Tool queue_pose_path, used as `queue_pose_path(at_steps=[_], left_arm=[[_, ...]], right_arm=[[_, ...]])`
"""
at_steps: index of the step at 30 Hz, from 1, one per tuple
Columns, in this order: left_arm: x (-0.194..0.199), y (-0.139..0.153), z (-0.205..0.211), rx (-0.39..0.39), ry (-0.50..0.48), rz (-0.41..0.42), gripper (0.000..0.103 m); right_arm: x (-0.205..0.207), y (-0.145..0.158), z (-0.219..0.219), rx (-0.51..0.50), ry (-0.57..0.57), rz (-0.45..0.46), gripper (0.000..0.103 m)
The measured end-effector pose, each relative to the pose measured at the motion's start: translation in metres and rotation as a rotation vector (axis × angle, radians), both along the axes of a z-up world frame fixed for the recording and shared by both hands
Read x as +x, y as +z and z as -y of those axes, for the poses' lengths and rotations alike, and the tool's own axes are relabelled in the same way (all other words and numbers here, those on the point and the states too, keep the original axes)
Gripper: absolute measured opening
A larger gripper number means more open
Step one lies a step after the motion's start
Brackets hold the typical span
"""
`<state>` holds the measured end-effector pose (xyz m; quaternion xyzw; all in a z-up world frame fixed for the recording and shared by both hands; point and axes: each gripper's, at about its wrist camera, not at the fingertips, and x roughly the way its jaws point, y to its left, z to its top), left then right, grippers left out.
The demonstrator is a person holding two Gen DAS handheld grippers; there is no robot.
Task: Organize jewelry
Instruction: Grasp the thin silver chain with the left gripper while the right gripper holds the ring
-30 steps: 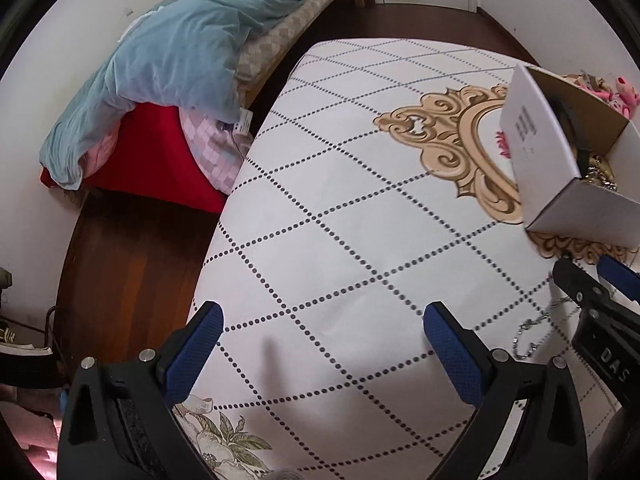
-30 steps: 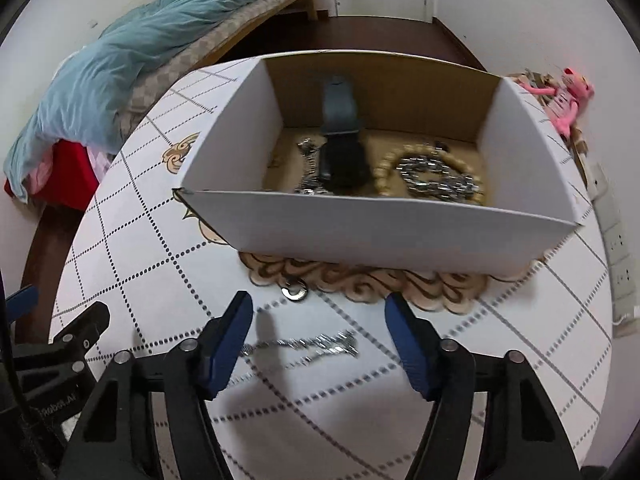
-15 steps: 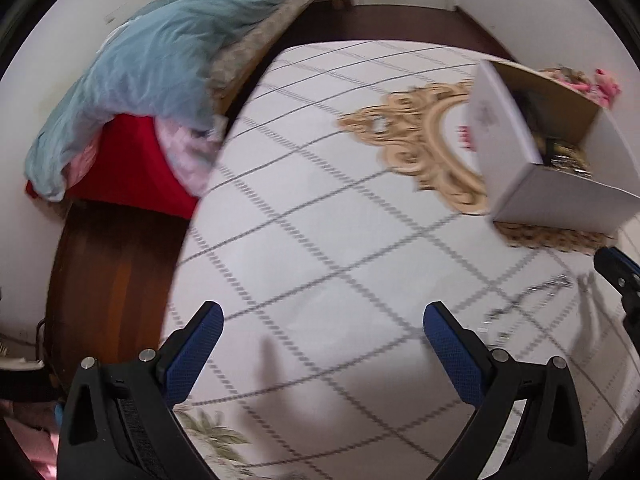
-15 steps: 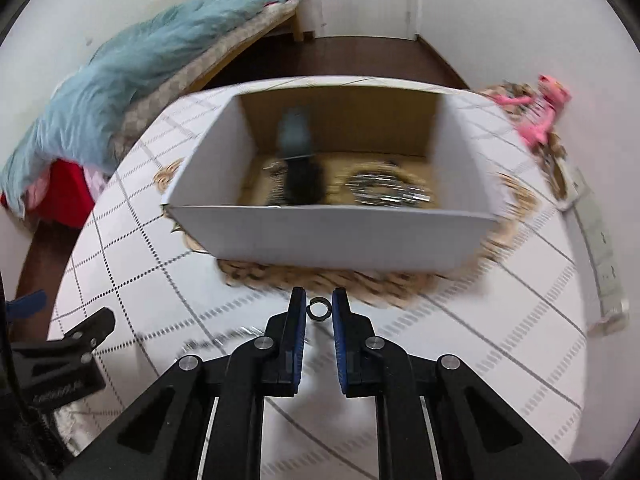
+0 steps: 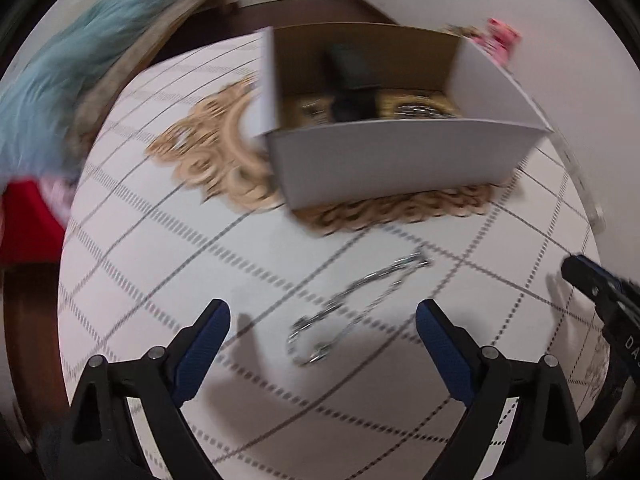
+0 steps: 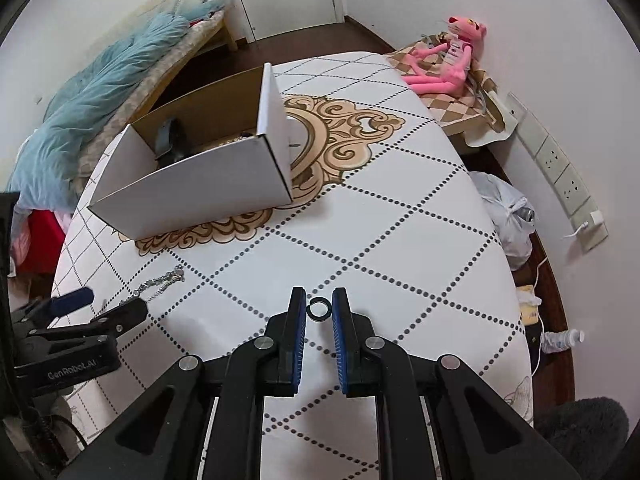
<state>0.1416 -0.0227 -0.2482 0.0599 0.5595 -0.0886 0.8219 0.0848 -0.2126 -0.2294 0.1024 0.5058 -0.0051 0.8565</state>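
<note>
A thin silver chain point(image 5: 356, 304) lies on the patterned tablecloth, in front of the white cardboard box point(image 5: 400, 160). My left gripper point(image 5: 320, 314) hovers over the chain with its jaws wide and closing, pads clear of it. In the right wrist view my right gripper point(image 6: 319, 300) is shut on a small dark ring point(image 6: 320, 307), held above the table to the right of the box point(image 6: 192, 188). The chain point(image 6: 160, 284) and the left gripper point(image 6: 112, 300) show at the left there. The box holds a dark upright item point(image 5: 348, 88), beads and another chain.
The round table point(image 6: 400, 240) drops off to the right toward a plastic bag point(image 6: 504, 208) and wall sockets point(image 6: 560, 168). A pink plush toy point(image 6: 452, 60) sits behind it. A bed with a blue blanket point(image 6: 100, 92) is at the back left.
My right gripper shut on the ring and carried it rightward, away from the box front. My left gripper swung right until the chain and box lay ahead of it.
</note>
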Motion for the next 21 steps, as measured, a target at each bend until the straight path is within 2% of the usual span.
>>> queue_pose_path(at_steps=[2, 3, 4, 5, 6, 7, 8, 10, 15, 21], left_arm=[[0.004, -0.004, 0.009, 0.023, -0.041, -0.011, 0.093], [0.007, -0.006, 0.014, 0.025, -0.062, -0.017, 0.086], [0.008, -0.008, 0.017, 0.023, -0.079, -0.024, 0.073], [0.009, -0.007, 0.020, -0.004, -0.093, -0.018, 0.065], [0.010, -0.007, 0.023, -0.007, -0.104, -0.015, 0.062], [0.010, -0.005, 0.026, -0.010, -0.115, -0.011, 0.051], [0.010, -0.003, 0.029, -0.013, -0.128, -0.002, 0.028], [0.012, -0.002, 0.033, -0.029, -0.140, -0.007, 0.003], [0.010, 0.002, 0.022, -0.119, -0.095, -0.025, 0.002], [-0.007, 0.039, -0.012, -0.273, 0.010, 0.013, 0.002]], right_arm=[[0.000, -0.001, 0.003, 0.004, -0.005, -0.002, 0.014], [0.000, -0.001, 0.003, 0.008, -0.008, -0.001, 0.014], [0.000, -0.001, 0.004, 0.009, -0.012, 0.000, 0.014], [0.001, -0.001, 0.005, 0.010, -0.014, 0.000, 0.014], [0.001, -0.001, 0.006, 0.015, -0.018, 0.000, 0.014], [0.000, -0.001, 0.006, 0.017, -0.022, -0.001, 0.014], [0.000, -0.002, 0.007, 0.018, -0.025, -0.005, 0.014], [0.001, -0.004, 0.009, 0.024, -0.033, -0.009, 0.014], [-0.001, -0.003, 0.010, 0.039, -0.041, -0.007, 0.014], [-0.003, 0.018, 0.011, 0.067, -0.028, 0.032, 0.014]])
